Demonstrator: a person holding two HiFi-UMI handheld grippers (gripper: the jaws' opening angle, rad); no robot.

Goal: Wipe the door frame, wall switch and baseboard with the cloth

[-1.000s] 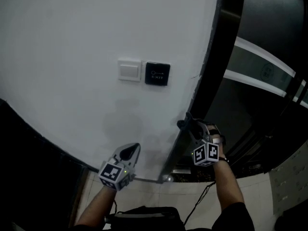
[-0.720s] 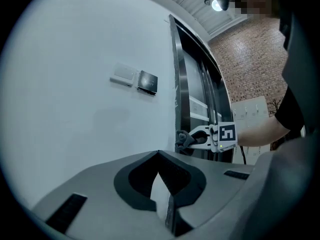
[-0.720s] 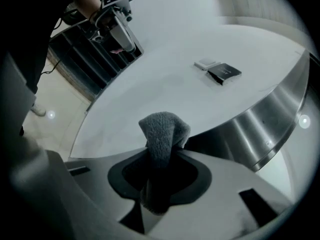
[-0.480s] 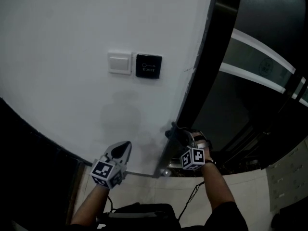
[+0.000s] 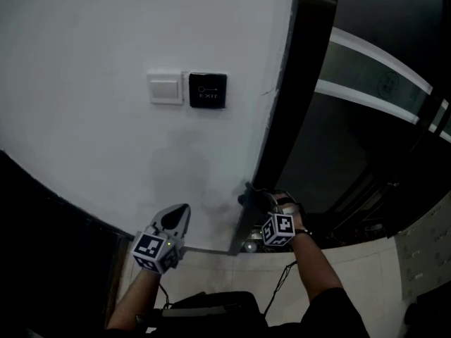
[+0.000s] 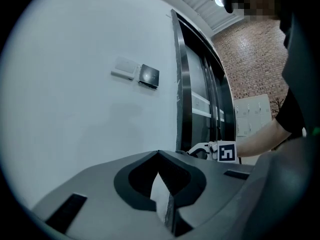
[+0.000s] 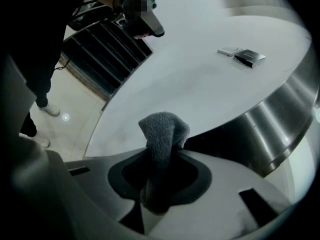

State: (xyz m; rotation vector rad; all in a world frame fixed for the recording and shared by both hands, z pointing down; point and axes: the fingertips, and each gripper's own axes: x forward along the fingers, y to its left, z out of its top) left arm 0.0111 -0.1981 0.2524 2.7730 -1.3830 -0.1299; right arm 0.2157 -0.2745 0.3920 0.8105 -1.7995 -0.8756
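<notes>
Cloth (image 7: 162,131): grey, napped, folded end standing out past the jaws of the right gripper (image 5: 252,197), which are clamped on it.

Position: at the lower stretch of the dark metal door frame (image 5: 278,132), on the edge where it meets the white wall (image 5: 91,41); contact with the frame cannot be made out.

Left gripper (image 5: 176,220): jaws pressed together with nothing between them, tip pointed at the wall, low down and left of the frame.

Wall switch (image 5: 165,88): white, well above both grippers, just beside a black exit button (image 5: 208,90).
</notes>
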